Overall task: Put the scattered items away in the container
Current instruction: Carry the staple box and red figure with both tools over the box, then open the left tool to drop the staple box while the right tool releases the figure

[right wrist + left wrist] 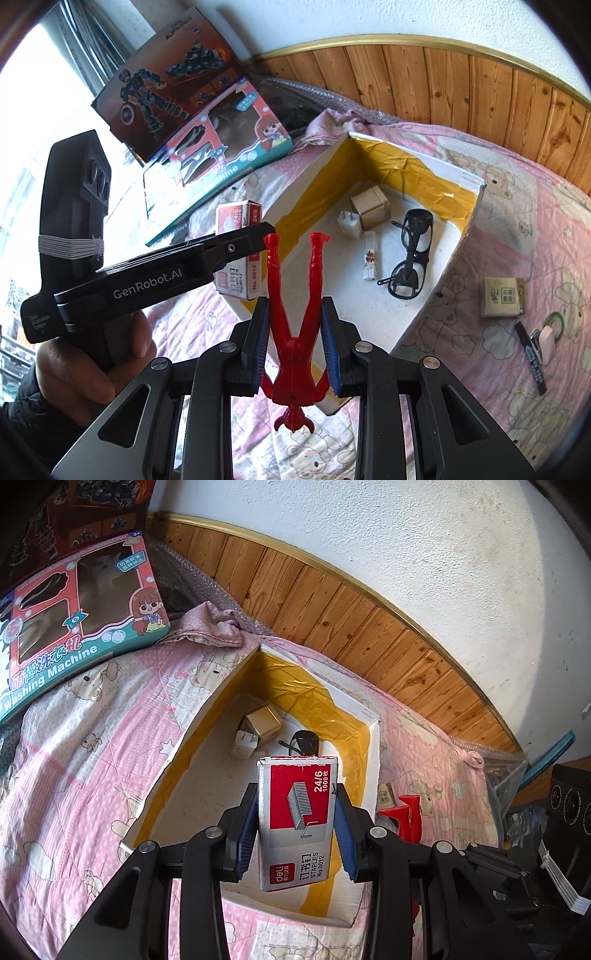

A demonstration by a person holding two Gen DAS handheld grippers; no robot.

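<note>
My left gripper (297, 827) is shut on a red and grey staples box (297, 823), held above the near part of the open cardboard box (207, 716). My right gripper (295, 347) is shut on a red toy figure (293, 332), which hangs head down over the cardboard box's (454, 254) near edge. In the right wrist view the left gripper's finger (236, 243) and the staples box (240, 251) show at the container's left side. Inside lie a gold tin (369, 206), a white plug (349, 223), a small bottle (370, 264) and black glasses (410, 254).
On the pink bear-print quilt (517, 387) to the right lie a small beige box (502, 297), a black marker (532, 356), a tape roll (556, 321) and a white object (546, 341). Toy packages (221, 155) lean at the back left. A wooden headboard (461, 85) runs behind. A hand (96, 369) grips the left tool.
</note>
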